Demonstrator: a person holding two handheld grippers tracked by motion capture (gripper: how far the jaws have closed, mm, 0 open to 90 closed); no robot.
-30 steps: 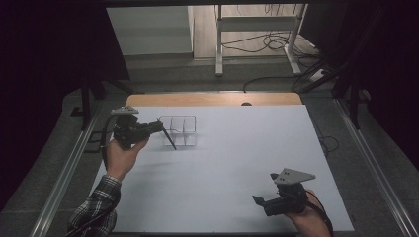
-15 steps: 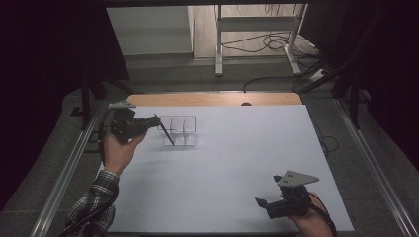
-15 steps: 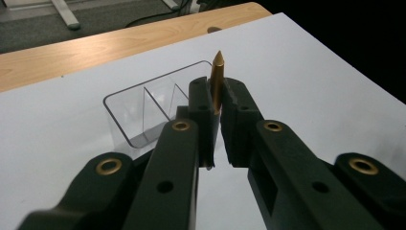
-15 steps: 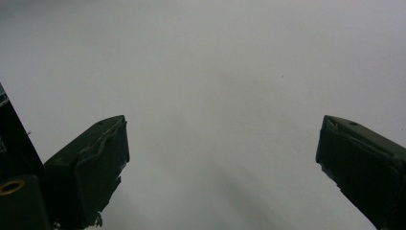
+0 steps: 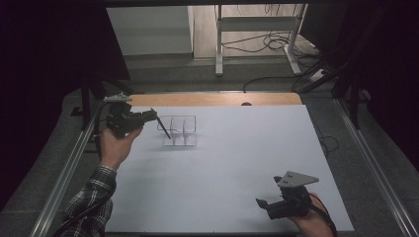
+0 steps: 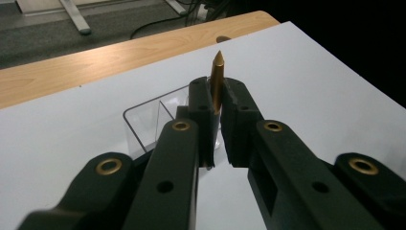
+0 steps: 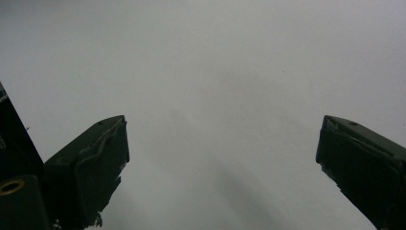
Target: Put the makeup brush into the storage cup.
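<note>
Gripping a gold-tipped pen (image 6: 217, 79), the left tool (image 6: 216, 103) hovered over the clear divided organizer (image 5: 179, 131) on the counter (image 5: 237, 163); lowering it into a compartment seemed next. Right tool (image 7: 222, 153) idled, jaws wide apart.

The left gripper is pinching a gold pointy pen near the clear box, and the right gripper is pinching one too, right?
Not quite. The left gripper does pinch the gold-tipped pen near the clear box, but the right gripper is open and holds nothing, as the right gripper view shows.
</note>
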